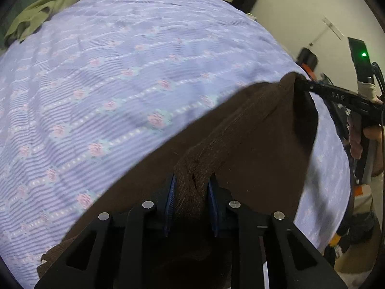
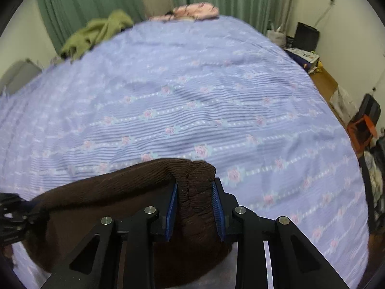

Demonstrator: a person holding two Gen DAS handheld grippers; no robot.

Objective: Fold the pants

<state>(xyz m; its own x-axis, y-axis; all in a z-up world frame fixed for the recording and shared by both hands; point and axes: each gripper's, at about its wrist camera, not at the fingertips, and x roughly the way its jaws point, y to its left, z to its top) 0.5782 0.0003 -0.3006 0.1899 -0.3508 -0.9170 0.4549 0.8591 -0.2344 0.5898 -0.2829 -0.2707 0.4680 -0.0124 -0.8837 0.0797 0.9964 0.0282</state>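
Brown knit pants (image 1: 240,149) on the near edge of the lavender rose-print bedspread (image 1: 108,84). Left gripper (image 1: 191,204) jaws pinching 1 bunched fold; right gripper (image 2: 195,207) jaws pinching another. Only in left view: hand (image 1: 371,132) holding the right gripper. Only in right view: cardboard box (image 2: 304,56) beyond the bedspread.

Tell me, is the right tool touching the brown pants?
Touching. The right wrist view shows the right tool with both blue pads pressed on bunched brown pants.
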